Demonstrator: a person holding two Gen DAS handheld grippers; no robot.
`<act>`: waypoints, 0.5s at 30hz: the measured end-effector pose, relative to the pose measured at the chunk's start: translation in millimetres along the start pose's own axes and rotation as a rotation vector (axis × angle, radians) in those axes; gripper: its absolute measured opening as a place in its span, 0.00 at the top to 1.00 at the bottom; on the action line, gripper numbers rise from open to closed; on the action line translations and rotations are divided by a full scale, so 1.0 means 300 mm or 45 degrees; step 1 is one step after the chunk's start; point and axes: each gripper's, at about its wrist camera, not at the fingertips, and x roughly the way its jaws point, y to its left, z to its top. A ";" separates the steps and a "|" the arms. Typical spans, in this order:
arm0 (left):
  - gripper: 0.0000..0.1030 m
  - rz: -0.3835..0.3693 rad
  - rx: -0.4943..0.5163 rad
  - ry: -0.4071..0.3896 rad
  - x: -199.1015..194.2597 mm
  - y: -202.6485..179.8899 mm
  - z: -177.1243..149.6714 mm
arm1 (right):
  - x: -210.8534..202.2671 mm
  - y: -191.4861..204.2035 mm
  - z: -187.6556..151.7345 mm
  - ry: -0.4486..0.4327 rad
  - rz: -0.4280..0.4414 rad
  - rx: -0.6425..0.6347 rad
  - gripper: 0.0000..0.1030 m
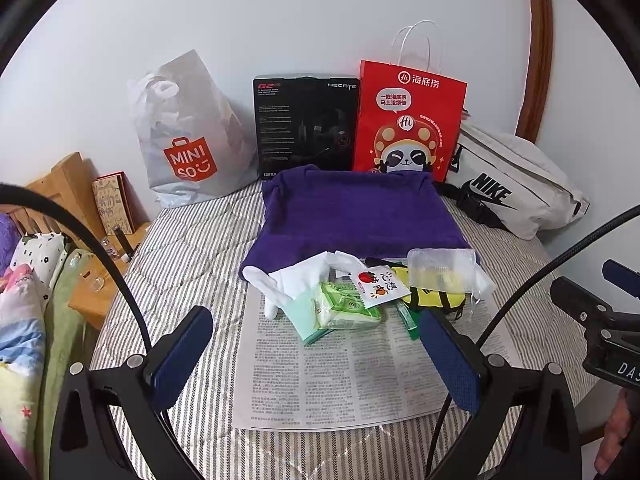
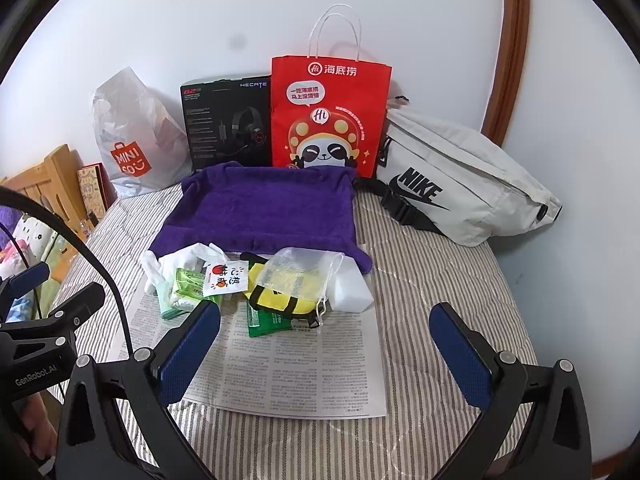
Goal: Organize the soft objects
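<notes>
A pile of small soft things lies on a newspaper (image 1: pixel 340 380) (image 2: pixel 304 368) on the striped bed. It holds a white glove (image 1: pixel 288 280) (image 2: pixel 176 260), green tissue packs (image 1: pixel 344 306) (image 2: pixel 188 288), a white snack packet (image 1: pixel 376 284) (image 2: pixel 224 280), a yellow and black pouch (image 1: pixel 436 300) (image 2: pixel 280 300), a clear mesh bag (image 1: pixel 440 268) (image 2: pixel 296 270) and a white sponge block (image 2: pixel 352 286). Behind the pile spreads a purple towel (image 1: pixel 352 208) (image 2: pixel 264 208). My left gripper (image 1: pixel 316 356) and right gripper (image 2: pixel 326 348) both hover open in front of the pile, holding nothing.
Against the wall stand a grey Miniso bag (image 1: pixel 188 140) (image 2: pixel 132 140), a black headset box (image 1: pixel 304 124) (image 2: pixel 228 120), a red paper bag (image 1: pixel 408 120) (image 2: pixel 328 112) and a white Nike waist bag (image 1: pixel 516 188) (image 2: pixel 460 184). A wooden bedside stand (image 1: pixel 80 216) with small items sits at the left.
</notes>
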 end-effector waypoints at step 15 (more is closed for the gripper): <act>0.00 0.000 -0.001 -0.001 -0.001 0.003 -0.005 | 0.001 0.008 -0.003 0.006 -0.002 -0.009 0.00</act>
